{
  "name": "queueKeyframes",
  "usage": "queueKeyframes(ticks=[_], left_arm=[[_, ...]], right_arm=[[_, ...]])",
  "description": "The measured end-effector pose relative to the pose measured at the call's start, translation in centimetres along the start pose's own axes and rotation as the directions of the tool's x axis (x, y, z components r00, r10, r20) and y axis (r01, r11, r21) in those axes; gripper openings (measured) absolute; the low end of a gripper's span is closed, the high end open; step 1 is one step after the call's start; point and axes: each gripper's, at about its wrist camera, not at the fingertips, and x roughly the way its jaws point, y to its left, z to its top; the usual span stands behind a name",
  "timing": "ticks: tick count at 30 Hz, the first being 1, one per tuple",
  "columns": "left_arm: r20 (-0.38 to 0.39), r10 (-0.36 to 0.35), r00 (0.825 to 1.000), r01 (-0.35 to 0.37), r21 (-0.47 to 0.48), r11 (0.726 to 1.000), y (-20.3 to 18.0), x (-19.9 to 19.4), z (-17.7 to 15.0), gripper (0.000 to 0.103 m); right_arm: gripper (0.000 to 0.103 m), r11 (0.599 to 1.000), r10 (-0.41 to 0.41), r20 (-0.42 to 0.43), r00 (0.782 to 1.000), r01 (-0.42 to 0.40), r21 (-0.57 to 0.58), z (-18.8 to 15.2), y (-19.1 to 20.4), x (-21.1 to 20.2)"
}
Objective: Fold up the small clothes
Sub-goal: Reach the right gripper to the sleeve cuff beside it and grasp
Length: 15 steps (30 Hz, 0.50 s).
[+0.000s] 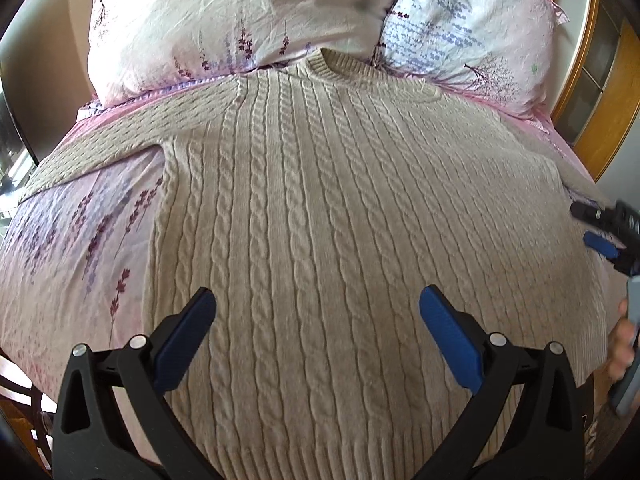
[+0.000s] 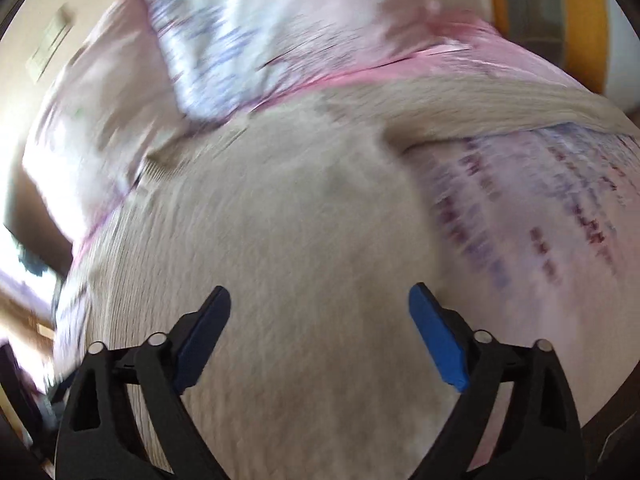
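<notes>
Left tool: my left tool (image 1: 318,308) hangs over the lower middle of the sweater, pointing up toward the collar; its jaws are spread wide with nothing between them.
Right tool: my right tool (image 2: 320,306) sits over the sweater's right half, jaws equally wide and holding nothing; from the left wrist view it shows at the far right edge, with a bit of the hand on its grip.
Sweater: the sweater (image 1: 320,200) lies flat and face-up on the bed (image 1: 72,248), collar toward the pillows, one sleeve stretched out to each side.
Texture: cream cable knit in vertical ropes, ribbed collar and hem; the bed cover is pink cotton printed with purple flower sprigs.
Pillows: two pillows (image 1: 240,20) in a crinkled floral print, side by side, touching the collar end.
Hard to see: the right wrist view is smeared by motion blur, so the knit there reads as plain beige; the hem is partly hidden behind the left tool.
</notes>
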Motion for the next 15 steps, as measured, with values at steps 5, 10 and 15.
queueKeyframes(ticks=[5,10,15], left_arm=[[0.038,-0.055,0.998,0.055,-0.002,0.998,0.5,0.0,1.5,0.101],[0.083,-0.123,0.989,0.124,-0.010,0.992,1.1,-0.1,2.7,0.101],[0.087,-0.159,0.983,0.162,-0.031,0.986,1.7,0.4,3.6,0.101]], right_arm=[[0.073,0.963,-0.107,0.061,0.992,0.088,0.253,5.8,-7.6,0.1],[0.070,0.865,-0.213,0.101,0.972,0.139,0.482,9.7,-15.0,-0.5],[0.058,0.802,-0.238,0.059,0.970,0.162,0.575,10.8,-18.9,0.5]])
